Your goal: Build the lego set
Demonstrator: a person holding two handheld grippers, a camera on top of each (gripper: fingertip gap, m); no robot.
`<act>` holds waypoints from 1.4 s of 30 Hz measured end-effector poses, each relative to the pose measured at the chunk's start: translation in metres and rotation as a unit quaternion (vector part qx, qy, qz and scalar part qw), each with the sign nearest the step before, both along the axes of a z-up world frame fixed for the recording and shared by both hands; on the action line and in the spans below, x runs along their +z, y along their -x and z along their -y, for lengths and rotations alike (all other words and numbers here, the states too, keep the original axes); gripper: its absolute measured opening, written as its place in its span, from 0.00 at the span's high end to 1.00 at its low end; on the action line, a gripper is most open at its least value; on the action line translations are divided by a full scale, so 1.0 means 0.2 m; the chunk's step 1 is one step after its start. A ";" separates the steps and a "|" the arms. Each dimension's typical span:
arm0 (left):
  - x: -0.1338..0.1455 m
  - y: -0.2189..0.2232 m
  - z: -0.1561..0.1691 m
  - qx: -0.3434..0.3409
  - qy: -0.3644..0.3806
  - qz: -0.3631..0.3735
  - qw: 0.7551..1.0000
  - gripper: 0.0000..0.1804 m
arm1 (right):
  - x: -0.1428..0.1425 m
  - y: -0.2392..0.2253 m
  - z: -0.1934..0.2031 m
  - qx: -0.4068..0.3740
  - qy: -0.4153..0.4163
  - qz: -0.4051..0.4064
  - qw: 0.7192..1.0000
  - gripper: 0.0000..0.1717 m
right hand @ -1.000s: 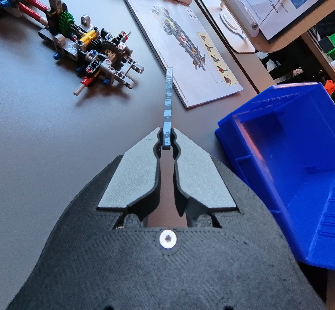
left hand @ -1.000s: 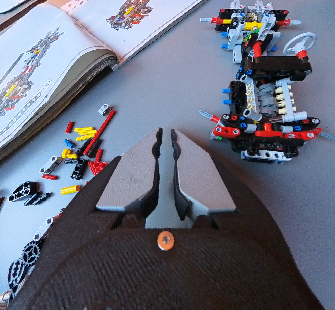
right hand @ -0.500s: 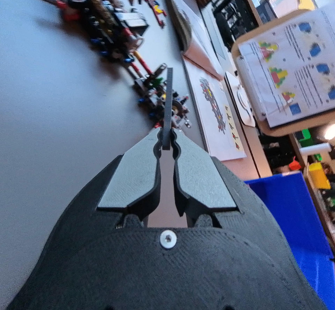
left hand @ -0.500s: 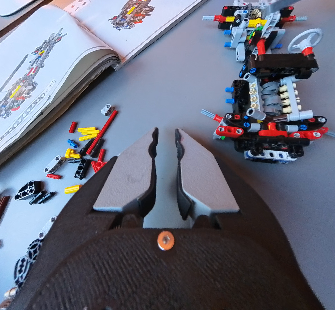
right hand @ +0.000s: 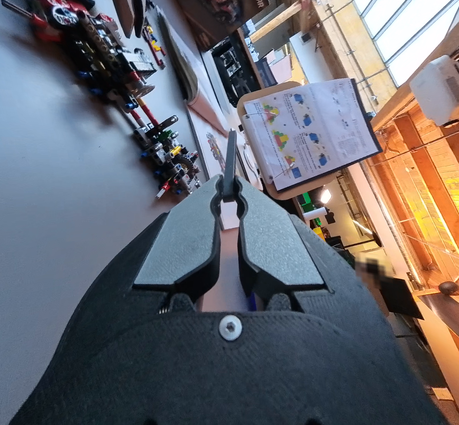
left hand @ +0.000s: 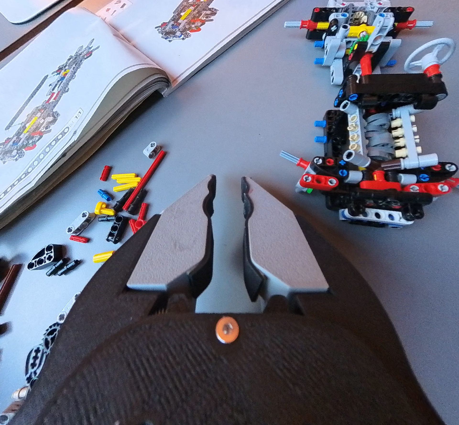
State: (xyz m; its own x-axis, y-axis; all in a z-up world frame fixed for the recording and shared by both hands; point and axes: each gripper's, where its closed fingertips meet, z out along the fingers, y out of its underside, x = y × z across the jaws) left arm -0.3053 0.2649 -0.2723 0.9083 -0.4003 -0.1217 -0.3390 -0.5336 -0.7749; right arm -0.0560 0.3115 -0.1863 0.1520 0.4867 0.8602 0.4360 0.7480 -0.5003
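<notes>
My left gripper (left hand: 228,182) is open and empty, low over the grey table (left hand: 236,115). Loose small building parts (left hand: 119,197) in red, yellow, blue and black lie just left of its fingers. A half-built toy vehicle chassis (left hand: 380,120) lies to its right. My right gripper (right hand: 229,184) is shut on a long thin dark grey beam (right hand: 230,162) that points forward, raised and tilted above the table. The chassis also shows in the right wrist view (right hand: 159,144) to the left of the beam.
An open instruction booklet (left hand: 99,65) lies at the back left. Black gears (left hand: 37,361) lie at the lower left edge. In the right wrist view a board with a printed sheet (right hand: 315,130) stands to the right, with shelves and a lit window behind. My hands' fingertips stand some 25 cm from each other.
My left gripper's jaws have opened wider on nothing. My right gripper has lifted and rolled with the beam still held; the blue bin has left its view.
</notes>
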 end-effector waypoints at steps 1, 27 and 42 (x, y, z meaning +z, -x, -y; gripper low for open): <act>0.01 0.00 0.00 0.002 -0.003 0.002 1.000 0.90 | 0.01 0.00 0.01 0.002 -0.004 -0.004 1.000 0.97; 0.38 -0.90 0.32 -0.295 0.154 0.368 0.868 0.85 | 0.01 0.04 0.56 0.132 -0.044 0.066 0.988 0.98; 0.18 -0.85 0.22 -0.258 0.000 0.036 0.965 0.83 | 0.00 0.04 0.48 0.189 0.347 0.067 0.916 0.97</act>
State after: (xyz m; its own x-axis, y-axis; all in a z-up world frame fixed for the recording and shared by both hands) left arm -0.1349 0.2215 -0.2361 0.5939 -0.8018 -0.0659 -0.5055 -0.3081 -0.8060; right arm -0.0646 0.2146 -0.1855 -0.2249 0.9195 0.3224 0.3036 0.3805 -0.8735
